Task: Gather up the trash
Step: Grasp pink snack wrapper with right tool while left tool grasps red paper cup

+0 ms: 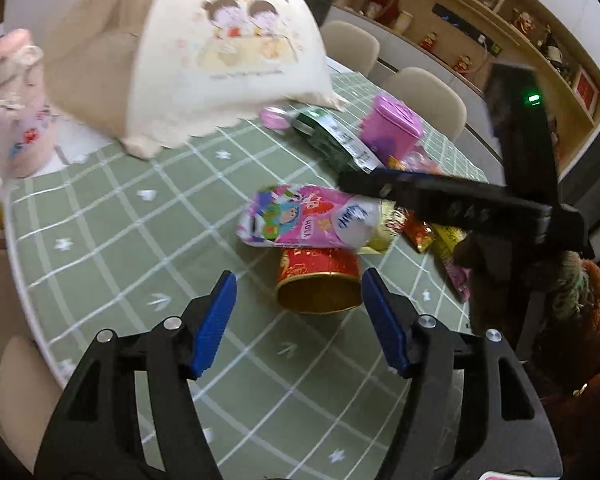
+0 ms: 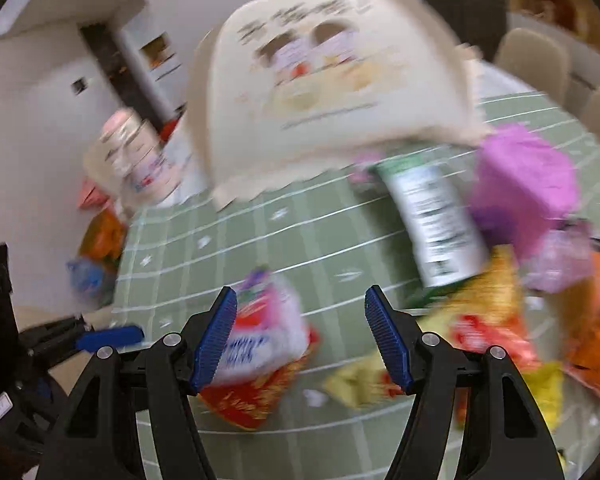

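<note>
A cream cloth bag with a cartoon print stands open at the far side of the green checked table. Trash lies in front of it: a red and gold cup on its side, a pink cartoon wrapper on top of it, a green packet, a pink box. My left gripper is open, just short of the cup. My right gripper is open and empty above the pink wrapper; the view is blurred. The bag and green packet also show there.
More yellow, red and orange wrappers lie at the right. A pink patterned bottle stands at the table's left edge. Beige chairs and a shelf wall are behind the table. The right gripper's black body crosses the left wrist view.
</note>
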Available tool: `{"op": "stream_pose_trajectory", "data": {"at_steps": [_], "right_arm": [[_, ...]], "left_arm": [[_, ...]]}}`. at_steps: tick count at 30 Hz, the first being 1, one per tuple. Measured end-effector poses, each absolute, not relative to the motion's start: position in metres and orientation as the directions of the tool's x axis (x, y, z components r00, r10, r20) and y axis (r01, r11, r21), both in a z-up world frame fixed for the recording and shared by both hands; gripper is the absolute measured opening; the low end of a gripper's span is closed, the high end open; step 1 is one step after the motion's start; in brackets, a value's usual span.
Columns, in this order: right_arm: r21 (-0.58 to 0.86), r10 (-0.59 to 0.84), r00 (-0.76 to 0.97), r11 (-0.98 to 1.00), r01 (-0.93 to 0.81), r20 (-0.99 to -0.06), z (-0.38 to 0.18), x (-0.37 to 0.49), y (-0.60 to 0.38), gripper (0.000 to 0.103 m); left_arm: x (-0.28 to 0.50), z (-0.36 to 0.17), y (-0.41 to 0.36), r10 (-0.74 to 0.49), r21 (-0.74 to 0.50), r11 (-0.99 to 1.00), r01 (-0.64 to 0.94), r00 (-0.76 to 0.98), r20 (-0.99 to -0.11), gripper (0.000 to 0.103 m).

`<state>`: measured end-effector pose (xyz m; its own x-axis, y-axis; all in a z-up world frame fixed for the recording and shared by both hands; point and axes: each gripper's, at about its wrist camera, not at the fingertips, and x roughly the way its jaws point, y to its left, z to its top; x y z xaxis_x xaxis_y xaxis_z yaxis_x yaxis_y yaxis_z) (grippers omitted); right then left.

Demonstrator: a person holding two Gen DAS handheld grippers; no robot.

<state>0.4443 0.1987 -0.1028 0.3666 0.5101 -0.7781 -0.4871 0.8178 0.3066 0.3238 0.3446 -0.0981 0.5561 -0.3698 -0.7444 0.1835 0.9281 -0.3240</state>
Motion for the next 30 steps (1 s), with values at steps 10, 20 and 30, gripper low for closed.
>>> {"op": "stream_pose_trajectory", "data": {"at_steps": [10,20,30], "right_arm": [[0.316,0.5,0.422,0.844,-0.434,-0.756,-0.092,0.429,0.172,0.017],[0.192,0.268,0.571,0.963,-0.191,-0.776,-0.071,0.366,0.049,0.017],[0.164,0.192,0.63,0.981,-0.104,-0.753,-0.069,0.307,-0.043,0.017]], "left_arm": [[0.316,-0.098,0.37,-0.359,-0.395,0.916,0.071,0.584,-0.728,0.063],[0.374,-0.12,0.291,-0.41,-0.365,0.912,0.186,0.434,-0.803,0.063],[0.379,-0.137,0.253,-0.324,-0.321,0.944,0.069,0.36,-0.875,0.053]]}}
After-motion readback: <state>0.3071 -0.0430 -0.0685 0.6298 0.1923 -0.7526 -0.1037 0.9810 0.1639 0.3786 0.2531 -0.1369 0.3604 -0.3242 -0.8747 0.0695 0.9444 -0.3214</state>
